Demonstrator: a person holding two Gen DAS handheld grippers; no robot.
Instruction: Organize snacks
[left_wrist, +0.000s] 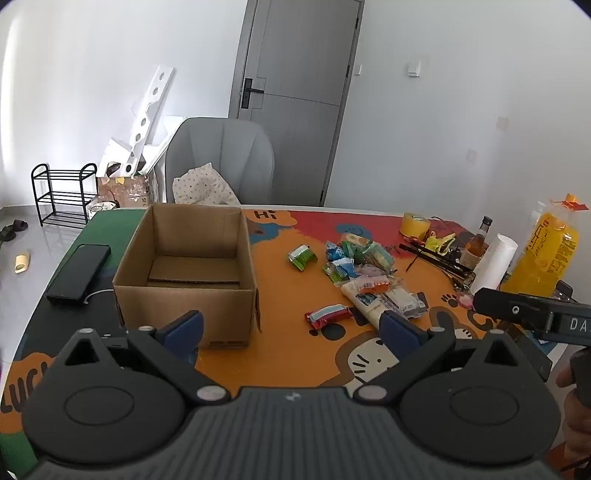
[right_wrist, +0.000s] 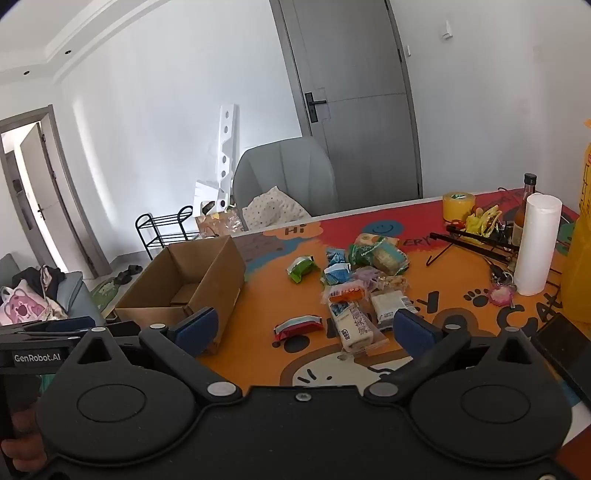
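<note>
left gripper (left_wrist: 291, 326): jaws wide open, nothing between them, tipped a bit down | right gripper (right_wrist: 304, 326): jaws wide open, nothing between them, tipped a bit down | the two sit side by side, near each other | hand (right_wrist: 22, 448) holds the left gripper's handle

Scattered snack packets (left_wrist: 356, 266) beside empty carton (left_wrist: 188, 273)

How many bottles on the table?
2: a large yellow-orange bottle at the table's far right edge, and a small brown glass bottle just left of it, behind the white paper roll. Clutter may hide more.
</note>
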